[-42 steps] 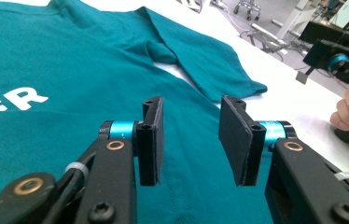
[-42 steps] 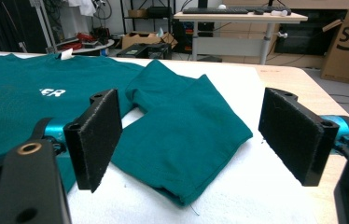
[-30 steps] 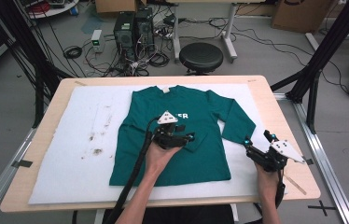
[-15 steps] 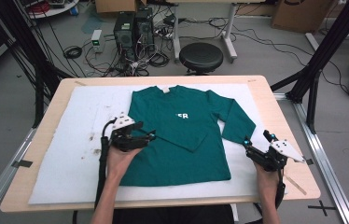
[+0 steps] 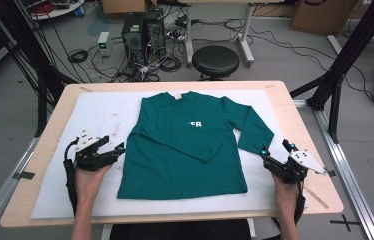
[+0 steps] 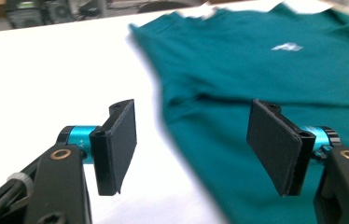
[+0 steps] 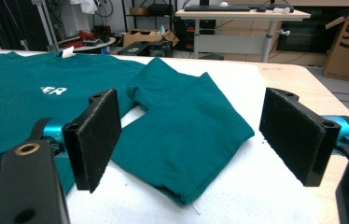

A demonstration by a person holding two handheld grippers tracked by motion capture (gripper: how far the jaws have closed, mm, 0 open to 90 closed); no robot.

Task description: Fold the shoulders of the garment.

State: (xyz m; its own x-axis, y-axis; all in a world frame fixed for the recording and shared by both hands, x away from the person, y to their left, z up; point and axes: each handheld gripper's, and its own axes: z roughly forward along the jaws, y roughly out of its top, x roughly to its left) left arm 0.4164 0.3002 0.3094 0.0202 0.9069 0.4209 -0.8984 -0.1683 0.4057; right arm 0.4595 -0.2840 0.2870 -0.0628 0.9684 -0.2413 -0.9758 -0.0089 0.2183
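Nearest the person's edge of the tabletop (image 5: 295,107), the left gripper (image 5: 116,150) lies low and roughly level beside the left hem of the green shirt (image 5: 185,150), aimed at the cloth from the side. Its fingers (image 6: 116,144) stand wide apart with nothing between them, having just opened further; one hangs over the white mat (image 5: 100,112), the other over the shirt's side edge. The right gripper (image 5: 275,159) sits near the front right corner, angled toward the cuff of the right sleeve (image 7: 186,135), which lies spread on the mat apart from the body. Its fingers (image 7: 93,140) are likewise spread and empty.

I'd judge the risk lies in the pick-ups. If the left fingers close too high they may slide off the flat edge, or catch just the top layer and pull the shirt askew. The right fingers might pinch the mat along with the cuff. Farther off, the shirt's collar points at the far edge, with a black stool (image 5: 215,61) beyond.
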